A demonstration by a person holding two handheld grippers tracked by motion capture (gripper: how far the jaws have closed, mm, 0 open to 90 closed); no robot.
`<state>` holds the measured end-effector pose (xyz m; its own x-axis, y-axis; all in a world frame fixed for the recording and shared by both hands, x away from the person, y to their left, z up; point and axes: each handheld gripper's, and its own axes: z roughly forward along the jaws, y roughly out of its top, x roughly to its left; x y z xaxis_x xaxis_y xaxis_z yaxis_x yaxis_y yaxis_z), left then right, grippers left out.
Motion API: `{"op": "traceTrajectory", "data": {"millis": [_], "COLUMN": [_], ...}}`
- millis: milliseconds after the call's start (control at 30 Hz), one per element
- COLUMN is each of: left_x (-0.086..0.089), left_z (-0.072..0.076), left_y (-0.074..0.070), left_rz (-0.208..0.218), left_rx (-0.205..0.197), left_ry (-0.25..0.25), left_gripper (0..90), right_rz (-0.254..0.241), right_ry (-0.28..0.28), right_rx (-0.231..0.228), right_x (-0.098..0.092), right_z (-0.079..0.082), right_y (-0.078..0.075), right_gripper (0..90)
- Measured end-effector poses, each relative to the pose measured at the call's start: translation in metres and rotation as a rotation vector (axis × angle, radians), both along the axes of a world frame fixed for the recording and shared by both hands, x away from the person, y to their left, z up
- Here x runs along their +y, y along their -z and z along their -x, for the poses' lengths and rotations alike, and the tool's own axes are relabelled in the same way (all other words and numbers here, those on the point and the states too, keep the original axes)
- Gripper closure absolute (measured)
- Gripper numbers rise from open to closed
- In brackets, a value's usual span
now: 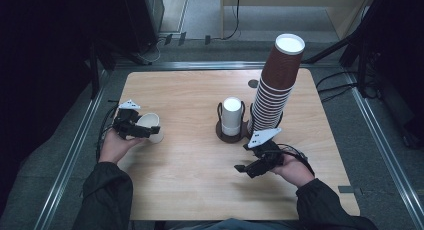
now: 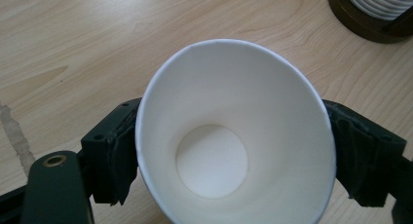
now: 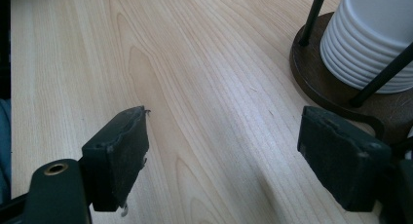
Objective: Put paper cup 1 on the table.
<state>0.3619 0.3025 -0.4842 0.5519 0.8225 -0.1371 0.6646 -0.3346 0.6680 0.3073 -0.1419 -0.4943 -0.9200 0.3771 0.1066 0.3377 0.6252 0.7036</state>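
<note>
Near the table's (image 1: 200, 185) left edge the left gripper (image 1: 142, 128) cradles a single paper cup (image 1: 151, 126) between loosening jaws, seemingly mid-placement, while the right gripper (image 1: 243, 167) waits spread wide by the tall cup stack (image 1: 274, 90).

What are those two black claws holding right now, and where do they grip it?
The left gripper has a white paper cup between its jaws, at the cup's side walls. The right gripper is open, holding nothing.

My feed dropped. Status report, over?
Left hand-held gripper around white paper cup, pads at its sides. Right hand-held gripper open, empty. Cup holder ahead, path clear.
</note>
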Motion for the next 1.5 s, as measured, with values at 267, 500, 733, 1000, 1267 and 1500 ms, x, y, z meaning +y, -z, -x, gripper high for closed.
{"op": "traceTrajectory", "data": {"millis": [267,500,733,1000,1267,1500], "left_x": [0.004,0.005,0.009,0.000,-0.021,-0.040], "left_z": [0.002,0.006,0.012,0.018,0.021,0.023], "left_y": [-0.007,-0.021,-0.044,-0.055,-0.054,-0.050], "left_rz": [0.040,0.051,0.066,0.058,0.060,0.087], "left_rx": [0.027,0.030,-0.008,-0.002,0.006,0.032], "left_ry": [-0.011,-0.025,-0.036,-0.011,0.062,0.118], "left_gripper": [12.6,13.0,13.6,15.0,16.3,17.2], "right_rz": [-0.002,-0.001,-0.015,-0.048,-0.048,-0.049], "right_ry": [-0.006,-0.011,-0.026,-0.018,-0.055,-0.002], "right_rx": [-0.001,-0.005,-0.014,-0.026,0.029,0.055], "right_x": [0.000,-0.001,-0.002,-0.006,-0.010,-0.016], "right_z": [-0.001,-0.001,-0.001,-0.001,0.001,0.000], "right_y": [-0.001,-0.002,-0.004,-0.006,-0.018,-0.025], "right_gripper": [19.2,19.2,19.2,19.2,13.9,14.0]}}
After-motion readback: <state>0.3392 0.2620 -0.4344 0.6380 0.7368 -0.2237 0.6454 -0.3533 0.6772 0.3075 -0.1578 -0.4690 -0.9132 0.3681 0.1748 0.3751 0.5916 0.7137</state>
